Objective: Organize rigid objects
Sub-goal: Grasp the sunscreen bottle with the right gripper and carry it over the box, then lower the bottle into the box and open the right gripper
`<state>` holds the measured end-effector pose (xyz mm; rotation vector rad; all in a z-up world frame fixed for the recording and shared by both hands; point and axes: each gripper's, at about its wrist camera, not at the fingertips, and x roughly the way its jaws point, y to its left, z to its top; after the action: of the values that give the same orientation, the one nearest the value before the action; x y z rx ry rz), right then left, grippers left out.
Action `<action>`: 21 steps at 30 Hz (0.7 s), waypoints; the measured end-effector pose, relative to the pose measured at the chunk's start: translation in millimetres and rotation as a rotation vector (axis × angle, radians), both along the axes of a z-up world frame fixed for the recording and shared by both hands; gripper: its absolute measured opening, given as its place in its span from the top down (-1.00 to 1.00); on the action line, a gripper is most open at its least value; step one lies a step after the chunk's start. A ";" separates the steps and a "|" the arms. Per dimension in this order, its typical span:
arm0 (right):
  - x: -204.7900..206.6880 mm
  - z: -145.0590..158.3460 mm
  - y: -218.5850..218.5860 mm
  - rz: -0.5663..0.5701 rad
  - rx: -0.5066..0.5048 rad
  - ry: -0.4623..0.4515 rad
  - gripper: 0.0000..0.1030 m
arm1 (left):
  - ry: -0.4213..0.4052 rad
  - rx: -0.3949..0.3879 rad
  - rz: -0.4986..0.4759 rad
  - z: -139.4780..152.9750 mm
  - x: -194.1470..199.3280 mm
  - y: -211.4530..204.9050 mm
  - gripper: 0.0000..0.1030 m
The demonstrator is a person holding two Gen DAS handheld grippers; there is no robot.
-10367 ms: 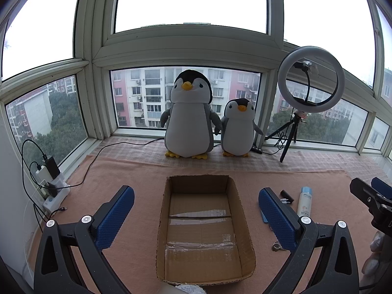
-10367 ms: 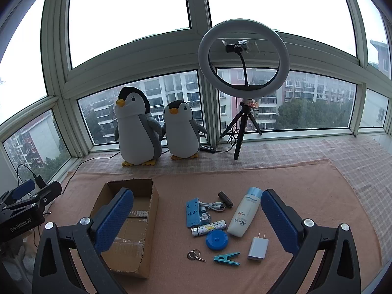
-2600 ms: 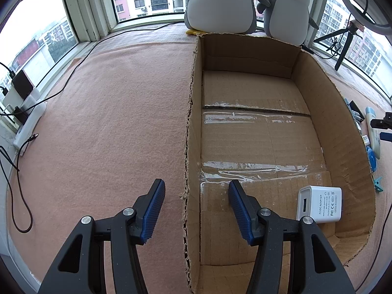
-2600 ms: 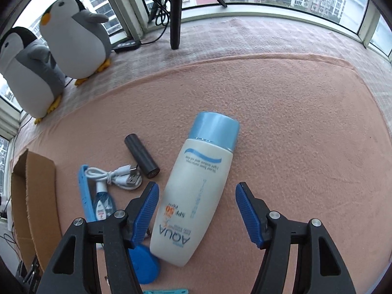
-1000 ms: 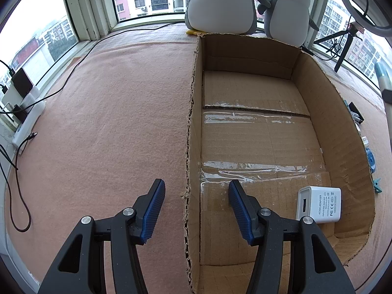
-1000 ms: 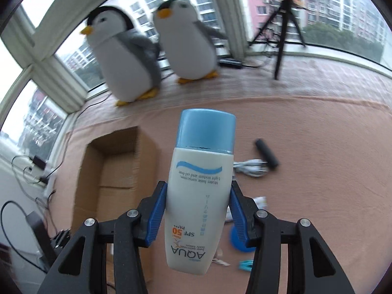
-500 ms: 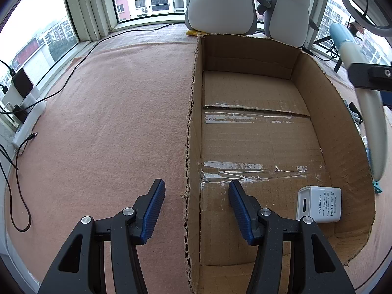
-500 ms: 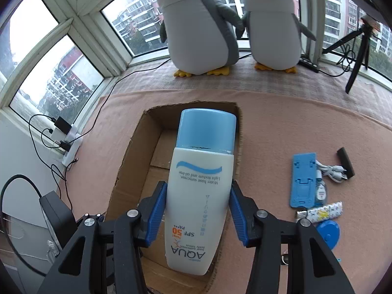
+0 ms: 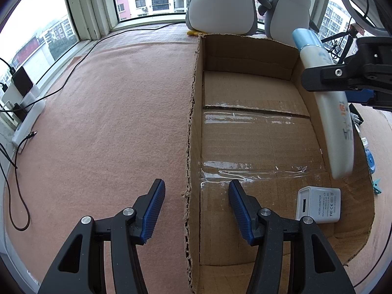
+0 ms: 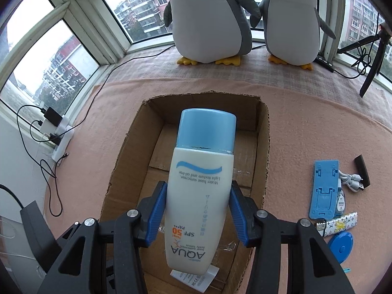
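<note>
Sunscreen bottle [image 10: 199,191], white with blue cap, clamped in right gripper [image 10: 198,212] jaws above cardboard box [image 10: 262,147], left gripper [image 9: 194,205] jaws spread

R tongs [image 10: 198,208] clamped w/ load, L tongs [image 9: 194,210] spread apart

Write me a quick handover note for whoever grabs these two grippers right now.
Right gripper: shut on the sunscreen bottle, held in the air over the cardboard box, cap pointing away.
Left gripper: open, straddling the box's left wall near the front, holding nothing.
Done: the white charger lies in the box's near right corner.
Left: lower and release the bottle in the box, probably on the bare floor beyond the charger. Then collect what lies on the mat right of the box: blue phone stand, white cable, black stick, patterned lighter, blue round case, teal clip.
</note>
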<state>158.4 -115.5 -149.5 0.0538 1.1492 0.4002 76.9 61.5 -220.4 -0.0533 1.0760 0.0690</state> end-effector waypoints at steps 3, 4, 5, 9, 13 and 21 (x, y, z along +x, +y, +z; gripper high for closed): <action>0.6 -3.6 1.7 0.003 -0.006 0.004 0.11 | 0.000 0.000 0.001 0.0 0.0 0.0 -0.13; 0.5 -4.3 2.3 0.003 -0.009 0.003 0.11 | 0.000 0.000 0.000 0.0 -0.2 0.0 -0.13; 0.8 -4.9 3.1 0.002 -0.010 0.003 0.11 | 0.000 0.001 0.000 0.0 -0.2 0.0 -0.13; 2.8 -6.9 4.5 0.003 -0.011 0.008 0.09 | 0.000 0.004 -0.002 -0.1 0.0 0.0 -0.13; 5.4 -9.6 3.2 -0.004 -0.003 0.023 0.00 | 0.000 0.004 -0.001 -0.1 0.1 0.1 -0.13; 5.6 -7.6 1.2 -0.015 0.004 0.017 -0.23 | 0.000 0.005 -0.003 0.0 -0.4 -1.0 -0.13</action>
<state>164.1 -114.3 -157.1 0.0698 1.1644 0.3898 76.5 60.5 -220.4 -0.0472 1.0756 0.0686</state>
